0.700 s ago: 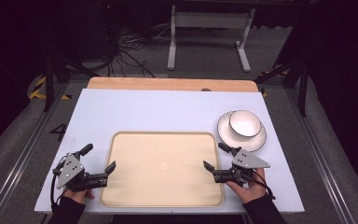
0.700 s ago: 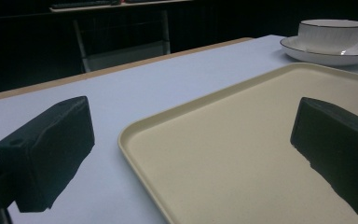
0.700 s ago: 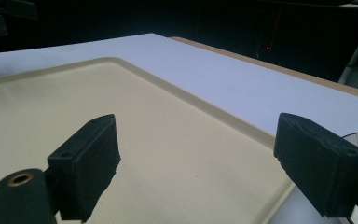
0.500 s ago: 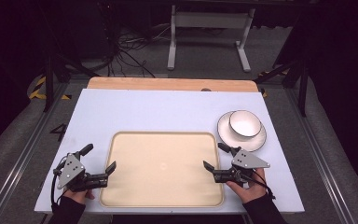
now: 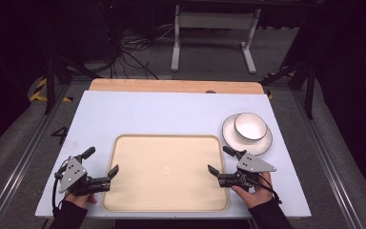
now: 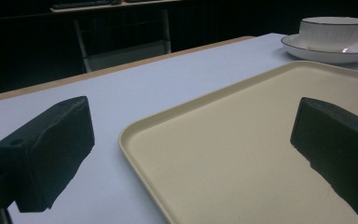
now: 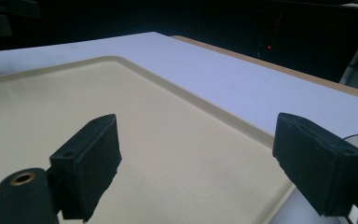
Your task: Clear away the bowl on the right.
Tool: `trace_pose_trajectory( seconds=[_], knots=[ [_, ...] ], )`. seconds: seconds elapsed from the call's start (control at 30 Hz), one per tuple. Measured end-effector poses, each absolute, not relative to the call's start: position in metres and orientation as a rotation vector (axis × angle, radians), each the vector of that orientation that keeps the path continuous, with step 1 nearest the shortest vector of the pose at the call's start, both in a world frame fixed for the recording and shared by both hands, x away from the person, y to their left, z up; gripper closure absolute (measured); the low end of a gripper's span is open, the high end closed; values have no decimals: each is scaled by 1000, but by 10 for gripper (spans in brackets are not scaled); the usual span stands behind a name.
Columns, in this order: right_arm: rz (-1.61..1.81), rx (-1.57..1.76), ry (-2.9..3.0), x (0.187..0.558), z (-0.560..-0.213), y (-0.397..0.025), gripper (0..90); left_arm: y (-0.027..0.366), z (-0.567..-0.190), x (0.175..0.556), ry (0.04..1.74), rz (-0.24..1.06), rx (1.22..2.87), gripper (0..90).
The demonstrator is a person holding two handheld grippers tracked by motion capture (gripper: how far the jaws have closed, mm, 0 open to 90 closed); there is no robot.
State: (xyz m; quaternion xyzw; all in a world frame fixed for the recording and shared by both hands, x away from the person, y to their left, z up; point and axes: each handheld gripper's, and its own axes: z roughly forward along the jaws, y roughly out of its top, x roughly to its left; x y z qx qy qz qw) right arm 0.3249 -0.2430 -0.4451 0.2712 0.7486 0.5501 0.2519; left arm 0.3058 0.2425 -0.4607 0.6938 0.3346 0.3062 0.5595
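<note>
both hands come in from the bottom edge of the high view, each holding a gripper low and level. the left gripper point(image 5: 100, 165) points right and a little forward, its jaws spread wide with nothing between them. the right gripper point(image 5: 221, 160) points left, jaws likewise wide apart and holding nothing.

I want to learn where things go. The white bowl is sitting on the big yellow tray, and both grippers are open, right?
Not quite. The high view shows the bowl on its saucer, on the table beside the tray. The left gripper and right gripper are open.
</note>
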Motion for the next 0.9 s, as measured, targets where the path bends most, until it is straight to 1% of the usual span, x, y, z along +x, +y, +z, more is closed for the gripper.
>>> trace_pose_trajectory(
  seconds=[0.2,0.9],
  knots=[
    [1494,734,2036,326,-443,-242,144,242,-461,306,791,722,1635,1],
    [1526,674,1989,323,-413,-232,139,242,-461,306,792,724,1636,1]
  ],
)
